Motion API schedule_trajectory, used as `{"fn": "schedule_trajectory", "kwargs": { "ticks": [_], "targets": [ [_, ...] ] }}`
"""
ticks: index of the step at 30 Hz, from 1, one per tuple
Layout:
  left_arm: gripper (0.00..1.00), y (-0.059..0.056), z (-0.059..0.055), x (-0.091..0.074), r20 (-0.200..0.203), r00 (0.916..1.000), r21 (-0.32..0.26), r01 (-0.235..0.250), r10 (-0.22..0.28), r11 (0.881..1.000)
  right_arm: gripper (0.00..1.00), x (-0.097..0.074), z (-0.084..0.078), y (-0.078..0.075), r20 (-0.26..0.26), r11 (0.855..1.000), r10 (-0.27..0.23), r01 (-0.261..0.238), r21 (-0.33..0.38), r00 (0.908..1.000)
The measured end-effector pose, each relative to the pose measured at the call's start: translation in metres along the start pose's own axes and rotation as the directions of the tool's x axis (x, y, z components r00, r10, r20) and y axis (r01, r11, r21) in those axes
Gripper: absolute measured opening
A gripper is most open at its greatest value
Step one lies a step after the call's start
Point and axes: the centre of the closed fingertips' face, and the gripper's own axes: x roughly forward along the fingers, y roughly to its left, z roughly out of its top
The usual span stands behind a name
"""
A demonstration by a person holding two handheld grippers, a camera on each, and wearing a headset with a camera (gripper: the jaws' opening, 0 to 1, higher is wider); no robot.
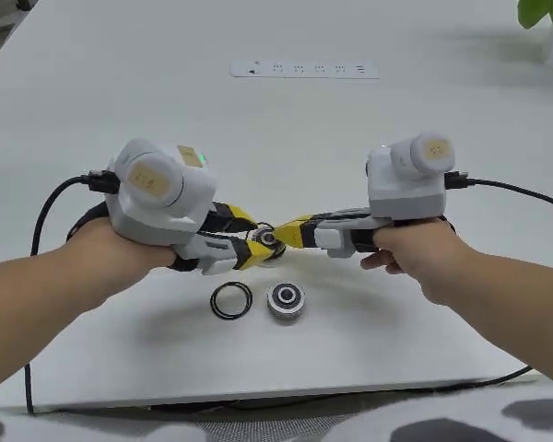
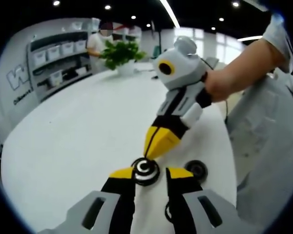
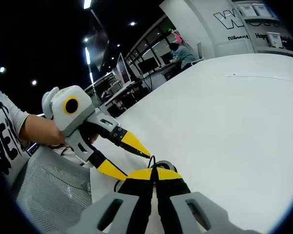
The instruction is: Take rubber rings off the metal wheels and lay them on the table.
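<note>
A small metal wheel (image 1: 268, 239) hangs above the table between the two grippers. My left gripper (image 1: 261, 247) is shut on the wheel (image 2: 145, 170), one yellow tip on each side. My right gripper (image 1: 282, 234) comes in from the opposite side, its yellow tips (image 2: 147, 155) pressed together at the wheel's rim. In the right gripper view its jaws (image 3: 155, 171) are shut on a thin black rubber ring (image 3: 152, 161) at the wheel's edge. A loose rubber ring (image 1: 231, 300) lies flat on the table below, beside a second metal wheel (image 1: 286, 299).
A white power strip (image 1: 304, 69) lies far back on the white table (image 1: 120, 110). A green plant (image 1: 544, 11) stands at the far right corner. Black cables (image 1: 51, 207) trail from both grippers. The table's front edge (image 1: 258, 398) runs just below the loose parts.
</note>
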Motion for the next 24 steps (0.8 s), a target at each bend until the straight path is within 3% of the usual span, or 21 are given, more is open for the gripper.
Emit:
{"fn": "schedule_trajectory", "kwargs": {
  "ticks": [24],
  "targets": [
    [0.39, -0.001, 0.001, -0.042, 0.050, 0.9985, -0.009, -0.020, 0.021, 1.000, 0.00, -0.001, 0.006, 0.021, 0.000, 0.998, 0.057, -0.057, -0.017, 0.9984]
  ]
}}
